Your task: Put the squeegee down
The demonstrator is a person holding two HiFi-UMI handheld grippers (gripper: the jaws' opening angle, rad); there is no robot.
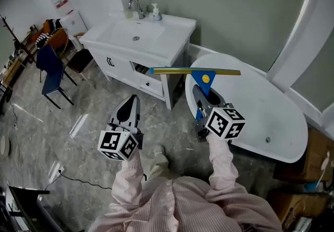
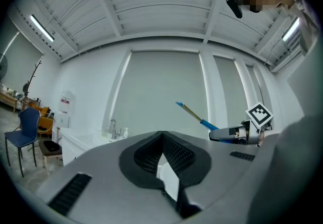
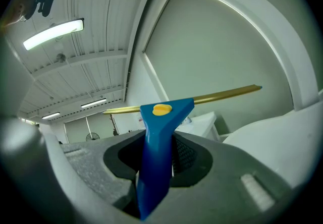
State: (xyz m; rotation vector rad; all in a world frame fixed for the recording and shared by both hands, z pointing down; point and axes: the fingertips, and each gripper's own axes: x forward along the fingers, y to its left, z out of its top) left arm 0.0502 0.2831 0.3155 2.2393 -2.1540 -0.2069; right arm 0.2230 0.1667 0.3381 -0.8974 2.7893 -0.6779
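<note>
squeegee [image 3: 162, 117] handle end hidden in right tongs [image 3: 154, 151], bathtub [image 1: 271, 116] partly covered

Blue plastic squeegee [image 1: 205, 80] with a yellow button and a brass-coloured blade bar, held aloft with the bar level, its handle clamped in the right gripper [image 1: 201, 103], by the white bathtub's [image 1: 261, 105] end.

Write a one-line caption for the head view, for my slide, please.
A person's right claw grips a blue squeegee near a white bathtub; the left claw is shut and empty.
</note>
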